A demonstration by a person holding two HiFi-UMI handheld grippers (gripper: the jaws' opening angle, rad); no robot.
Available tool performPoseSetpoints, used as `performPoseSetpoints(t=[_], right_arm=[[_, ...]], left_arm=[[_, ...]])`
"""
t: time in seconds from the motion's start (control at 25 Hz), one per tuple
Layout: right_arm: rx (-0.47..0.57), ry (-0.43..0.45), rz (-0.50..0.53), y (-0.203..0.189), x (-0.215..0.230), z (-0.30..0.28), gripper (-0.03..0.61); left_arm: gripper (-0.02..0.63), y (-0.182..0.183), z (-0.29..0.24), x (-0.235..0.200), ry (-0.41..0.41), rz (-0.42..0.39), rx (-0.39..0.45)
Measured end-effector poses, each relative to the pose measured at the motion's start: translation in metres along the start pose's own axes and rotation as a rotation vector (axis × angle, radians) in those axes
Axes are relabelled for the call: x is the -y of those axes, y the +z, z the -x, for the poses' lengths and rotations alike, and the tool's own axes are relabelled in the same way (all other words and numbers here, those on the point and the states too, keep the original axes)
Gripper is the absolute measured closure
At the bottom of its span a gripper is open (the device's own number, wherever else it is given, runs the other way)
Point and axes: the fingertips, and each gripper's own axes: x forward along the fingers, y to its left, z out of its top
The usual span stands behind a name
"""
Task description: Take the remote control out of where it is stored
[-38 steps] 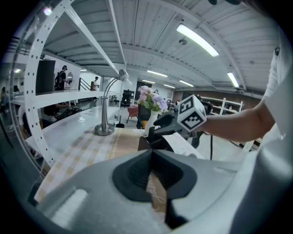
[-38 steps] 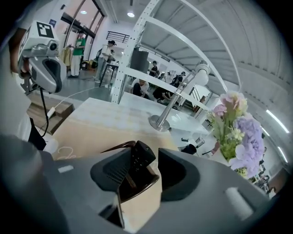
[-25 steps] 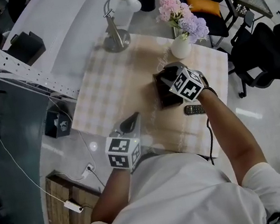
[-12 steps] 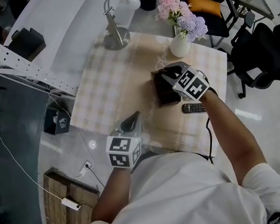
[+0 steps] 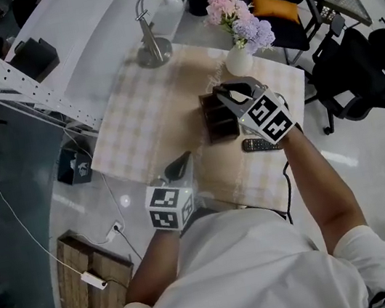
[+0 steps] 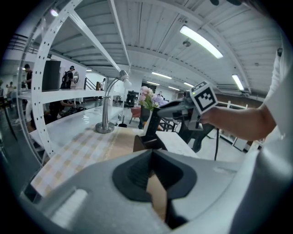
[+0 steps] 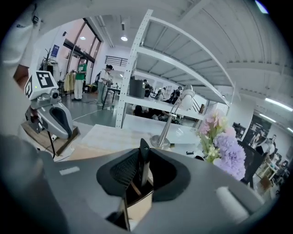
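Just closed, right tongs point(image 5: 232, 93) grip the remote control point(image 6: 153, 122); shirt point(image 5: 257, 271) reads QIAODAN.

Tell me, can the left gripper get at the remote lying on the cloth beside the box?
Probably yes. The cloth between the left gripper and the lying remote looks bare, but the right gripper, shut on a second remote, hangs over it.

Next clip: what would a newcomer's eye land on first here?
The right tool, whose jaws have just been closing onto a slim black remote control, holds it upright above the dark brown storage box at the table's middle. Behind stand a white vase of pink and purple flowers and a silver desk lamp; a second black remote lies on the checked tablecloth beside the box.
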Motion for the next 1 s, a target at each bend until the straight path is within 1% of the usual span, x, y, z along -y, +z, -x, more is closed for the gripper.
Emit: performPoseSetpoints(t=[0.12, 0.2, 0.36, 0.56, 0.8, 1.0], right_arm=[[0.037, -0.018, 0.023, 0.013, 0.0, 0.022, 0.505], [0.056, -0.029, 0.021, 0.017, 0.0, 0.035, 0.505], [0.087, -0.047, -0.029, 0.015, 0.0, 0.058, 0.505], [0.098, -0.045, -0.092, -0.002, -0.008, 0.079, 0.505], [0.109, -0.043, -0.191, -0.028, -0.02, 0.097, 0.506], [0.122, -0.046, -0.342, -0.055, -0.024, 0.11, 0.506]], left_arm=[[0.611, 0.001, 0.001, 0.009, 0.009, -0.003, 0.016], [0.611, 0.002, 0.003, 0.015, 0.012, -0.006, 0.023], [0.611, 0.001, 0.004, 0.027, 0.015, -0.009, 0.03], [0.611, -0.004, 0.004, 0.042, 0.013, -0.014, 0.027], [0.611, -0.003, 0.004, 0.053, 0.017, -0.025, 0.029], [0.611, -0.002, 0.004, 0.062, 0.016, -0.035, 0.033]])
